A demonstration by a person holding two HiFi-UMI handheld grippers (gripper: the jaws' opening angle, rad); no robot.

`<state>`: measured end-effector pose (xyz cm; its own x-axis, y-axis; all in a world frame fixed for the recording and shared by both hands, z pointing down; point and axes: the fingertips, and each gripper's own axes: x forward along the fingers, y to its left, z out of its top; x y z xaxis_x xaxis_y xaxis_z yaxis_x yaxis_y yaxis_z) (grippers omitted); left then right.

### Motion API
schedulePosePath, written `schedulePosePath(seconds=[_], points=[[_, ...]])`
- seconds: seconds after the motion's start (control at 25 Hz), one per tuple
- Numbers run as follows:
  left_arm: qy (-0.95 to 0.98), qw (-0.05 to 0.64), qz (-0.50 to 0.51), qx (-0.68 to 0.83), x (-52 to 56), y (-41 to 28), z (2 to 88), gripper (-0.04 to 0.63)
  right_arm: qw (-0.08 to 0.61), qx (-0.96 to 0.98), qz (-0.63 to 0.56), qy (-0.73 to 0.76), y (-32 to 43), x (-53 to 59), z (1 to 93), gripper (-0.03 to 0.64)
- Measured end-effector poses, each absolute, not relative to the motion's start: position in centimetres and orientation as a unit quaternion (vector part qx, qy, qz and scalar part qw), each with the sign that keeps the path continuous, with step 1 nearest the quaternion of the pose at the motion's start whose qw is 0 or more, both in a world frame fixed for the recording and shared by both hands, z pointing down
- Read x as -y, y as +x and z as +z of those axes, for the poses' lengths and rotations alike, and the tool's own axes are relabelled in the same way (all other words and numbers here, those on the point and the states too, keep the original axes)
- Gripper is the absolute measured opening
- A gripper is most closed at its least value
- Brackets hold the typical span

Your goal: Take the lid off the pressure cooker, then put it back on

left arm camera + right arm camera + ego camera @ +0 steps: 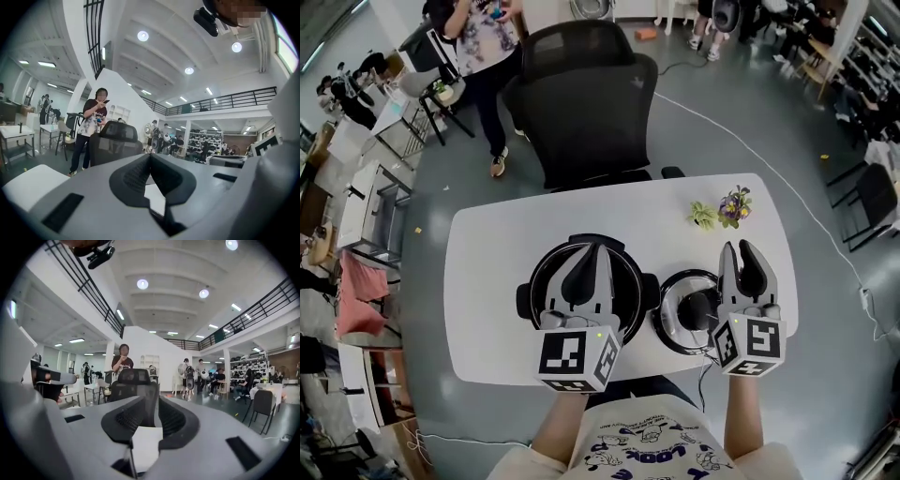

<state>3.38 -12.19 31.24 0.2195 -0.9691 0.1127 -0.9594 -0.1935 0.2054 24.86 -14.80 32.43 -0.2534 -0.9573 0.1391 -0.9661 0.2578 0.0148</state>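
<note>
Both grippers are raised, and the lid's off, on the table (497,281)
The lid (675,300) sits right below my right gripper (738,251), whose jaws are a crack apart and empty. The cooker (546,272) is just left of it, under my clenched left gripper (593,251), so the right hand's nearer.

This is a big open lab or workshop hall, not a home. Round lights (142,284) sit in a high white ceiling, and a mezzanine with a black railing (225,101) runs along the far wall. The floor (769,103) is bare grey, with a cable (750,155) trailing across it. Around the white worktop (487,281) I see a mesh office chair (586,103), desks (16,133), stocked shelves (201,140) and people (483,56) standing about.
</note>
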Motion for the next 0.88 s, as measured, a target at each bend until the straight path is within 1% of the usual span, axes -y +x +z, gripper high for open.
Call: schedulePosePath(seconds=[0.12,0.16,0.2,0.24,0.48,0.88], points=[[0.772,0.087,-0.031,0.629,11.9,3.2,29.3,0.014,0.032,0.786,0.007,0.618,24.9,14.0,29.6,0.043],[0.772,0.078,-0.035,0.629,11.8,3.2,28.6,0.014,0.025,0.784,0.000,0.620,24.9,13.8,28.9,0.040],[0.772,0.070,-0.038,0.630,11.8,3.1,28.0,0.014,0.018,0.783,-0.005,0.622,24.9,13.6,28.3,0.019],[0.772,0.062,-0.041,0.631,11.7,3.1,27.5,0.014,0.011,0.782,-0.008,0.623,24.9,13.4,27.7,0.012],[0.771,0.025,-0.055,0.634,10.6,3.3,25.3,0.014,-0.017,0.786,-0.017,0.618,25.0,12.2,25.9,0.011],[0.775,0.016,-0.061,0.629,9.5,3.9,24.3,0.014,-0.026,0.785,-0.018,0.619,25.4,11.1,24.9,0.010]])
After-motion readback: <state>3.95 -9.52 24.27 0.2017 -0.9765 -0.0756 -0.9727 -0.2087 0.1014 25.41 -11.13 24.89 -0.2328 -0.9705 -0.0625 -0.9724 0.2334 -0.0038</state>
